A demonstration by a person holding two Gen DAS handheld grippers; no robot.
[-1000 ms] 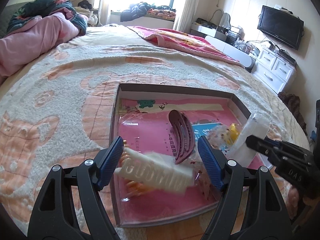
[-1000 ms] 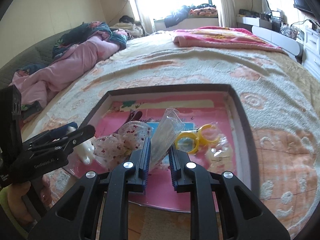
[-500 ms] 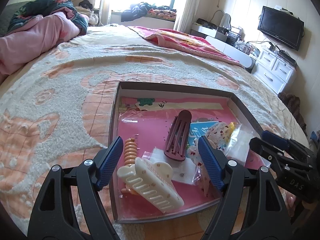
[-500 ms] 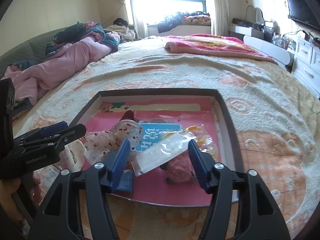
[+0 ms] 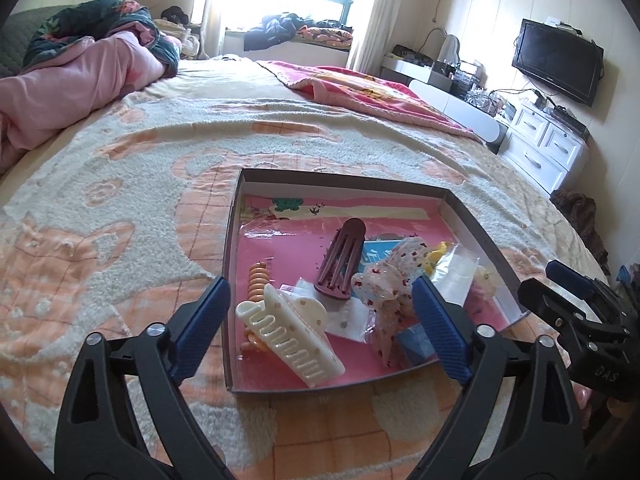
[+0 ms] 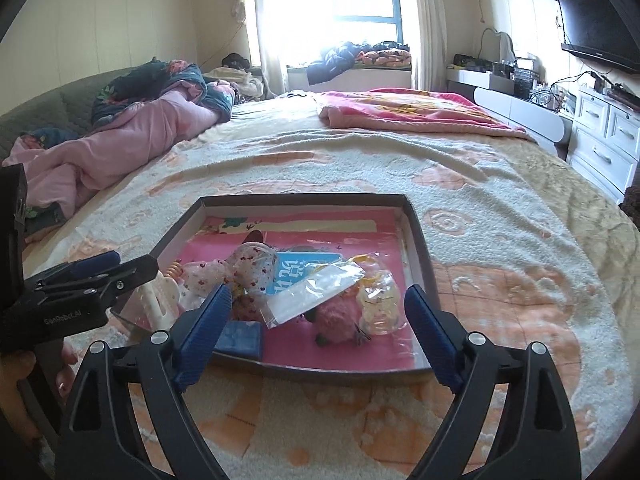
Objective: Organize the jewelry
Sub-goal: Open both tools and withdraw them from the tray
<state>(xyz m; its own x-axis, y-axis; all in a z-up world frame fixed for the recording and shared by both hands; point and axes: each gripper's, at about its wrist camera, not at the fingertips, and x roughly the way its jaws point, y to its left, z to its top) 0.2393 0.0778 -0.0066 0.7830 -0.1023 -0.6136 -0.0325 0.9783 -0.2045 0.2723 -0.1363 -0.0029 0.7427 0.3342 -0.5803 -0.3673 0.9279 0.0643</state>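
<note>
A shallow dark-rimmed tray (image 5: 472, 216) with a pink floor lies on the bed; it also shows in the right wrist view (image 6: 416, 224). In it lie a cream claw clip (image 5: 288, 334), a maroon hair clip (image 5: 342, 258), an orange spiral tie (image 5: 258, 278), floral scrunchies (image 5: 384, 280) and a clear plastic bag (image 6: 316, 292). My left gripper (image 5: 320, 328) is open and empty above the tray's near edge. My right gripper (image 6: 318, 330) is open and empty, just short of the bag.
The bed has a cream and orange blanket (image 5: 120, 216). Pink bedding (image 5: 72, 84) is heaped at the far left. White drawers (image 5: 548, 148) and a TV (image 5: 556, 62) stand to the right. A pink pompom (image 6: 340, 316) and a blue block (image 6: 238, 338) lie in the tray.
My right gripper opened and let the clear bag drop into the tray. My left gripper let the cream claw clip fall into the tray. Both grippers drew back toward the near edge.
</note>
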